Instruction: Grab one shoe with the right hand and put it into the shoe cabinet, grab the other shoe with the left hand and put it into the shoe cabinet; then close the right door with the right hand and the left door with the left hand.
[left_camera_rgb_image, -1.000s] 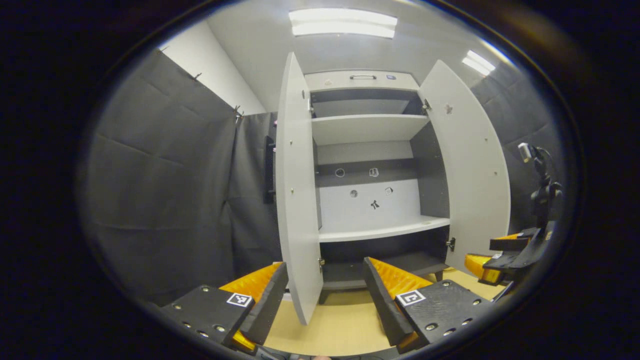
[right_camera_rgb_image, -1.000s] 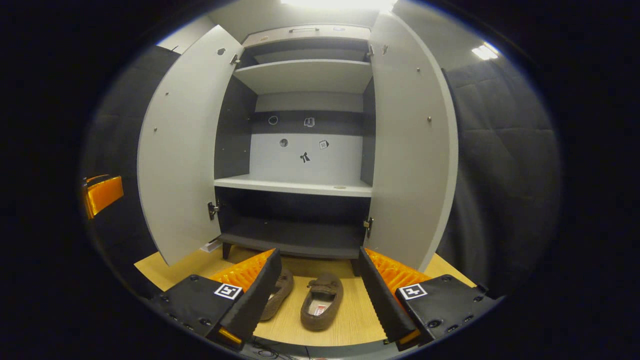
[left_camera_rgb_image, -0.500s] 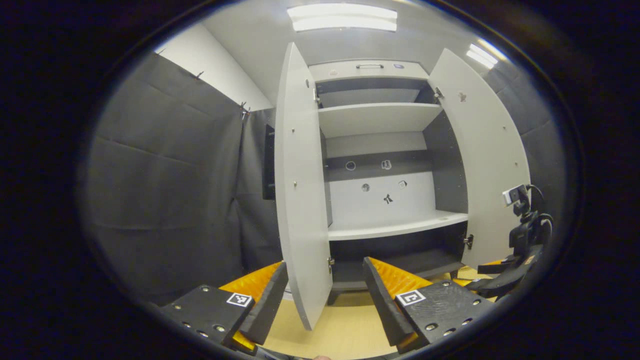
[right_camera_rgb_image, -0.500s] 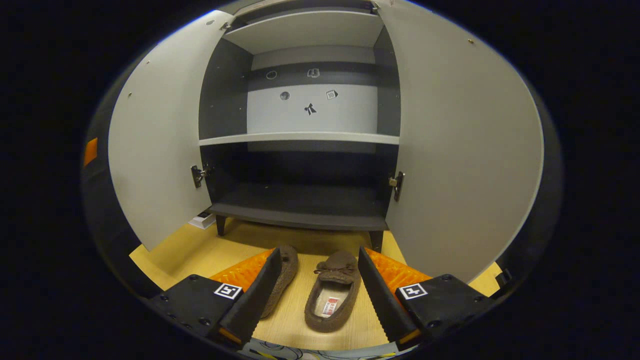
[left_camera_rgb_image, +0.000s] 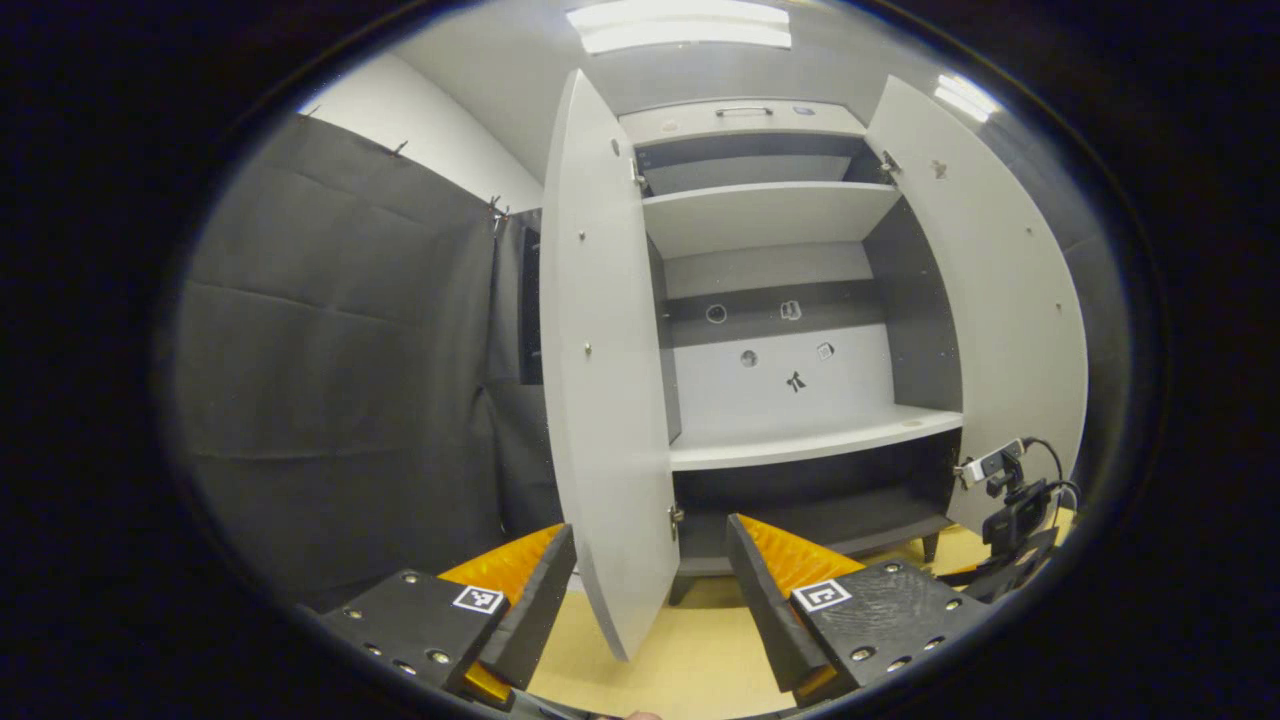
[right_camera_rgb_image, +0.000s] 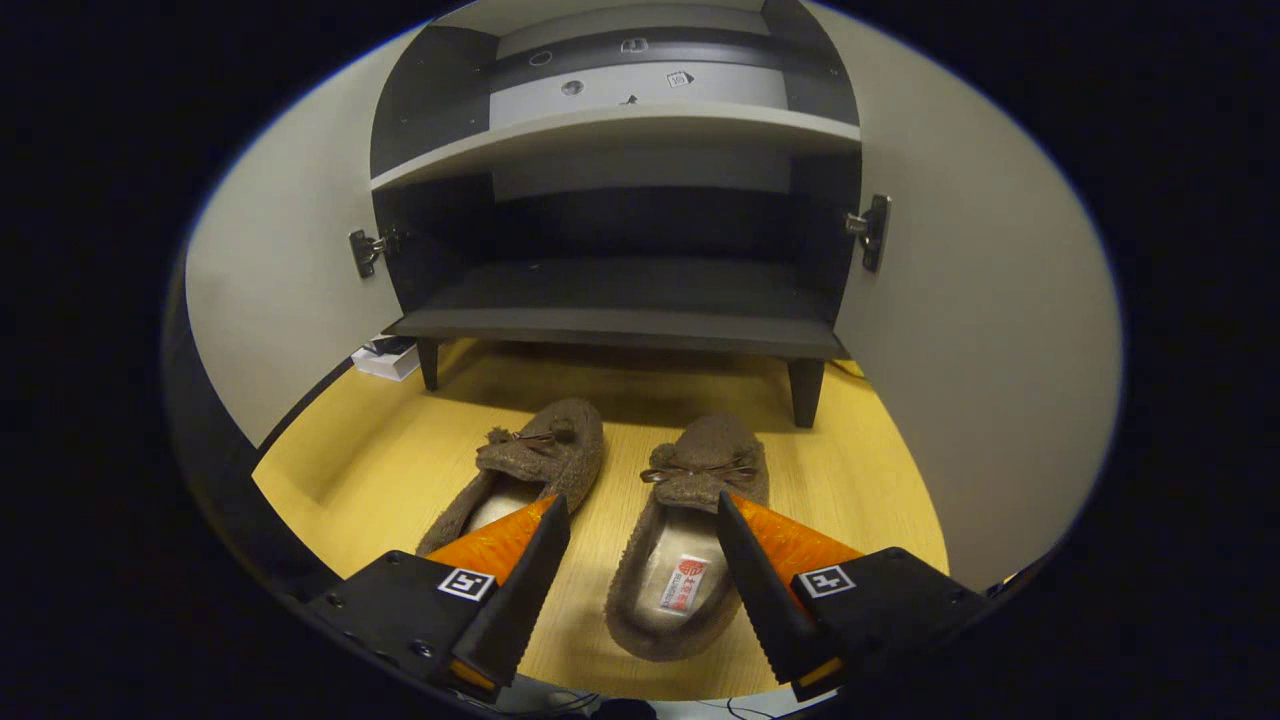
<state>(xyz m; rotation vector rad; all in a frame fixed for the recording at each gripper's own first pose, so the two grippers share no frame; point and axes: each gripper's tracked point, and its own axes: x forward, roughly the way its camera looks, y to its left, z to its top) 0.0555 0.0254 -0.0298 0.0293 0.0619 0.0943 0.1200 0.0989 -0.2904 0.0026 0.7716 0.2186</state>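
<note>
- Left gripper view: the left claw (left_camera_rgb_image: 650, 575) is spread wide, holding nothing and touching nothing. The lower edge of the left door (left_camera_rgb_image: 605, 400) shows between its two fingers, farther off.
- Left gripper view: the shoe cabinet (left_camera_rgb_image: 790, 300) stands open on the wooden floor (left_camera_rgb_image: 690, 660), with two doors swung out, the right door (left_camera_rgb_image: 1010, 320) at the far side. Two pale shelves are counted inside, above a dark bottom shelf (left_camera_rgb_image: 800, 525); all are bare.
- Left gripper view: five small stickers sit on the cabinet's back panel; they are too small to read. The other gripper, with a small camera mounted on it, shows at the right edge, low beside the right door.
- Right gripper view: the right claw (right_camera_rgb_image: 643, 560) is spread wide, hanging just above the slippers and pinching nothing; I cannot tell whether its fingers touch them.
- Right gripper view: two brown fuzzy slippers lie side by side on the floor, toes toward the cabinet, just in front of its bottom shelf. The right slipper (right_camera_rgb_image: 690, 530) lies between the fingers; the left slipper (right_camera_rgb_image: 535, 460) is partly behind the left finger.
- Right gripper view: the right slipper's insole carries a red and white label; its writing cannot be read.
- Right gripper view: two cabinet legs and two door hinges show.
</note>
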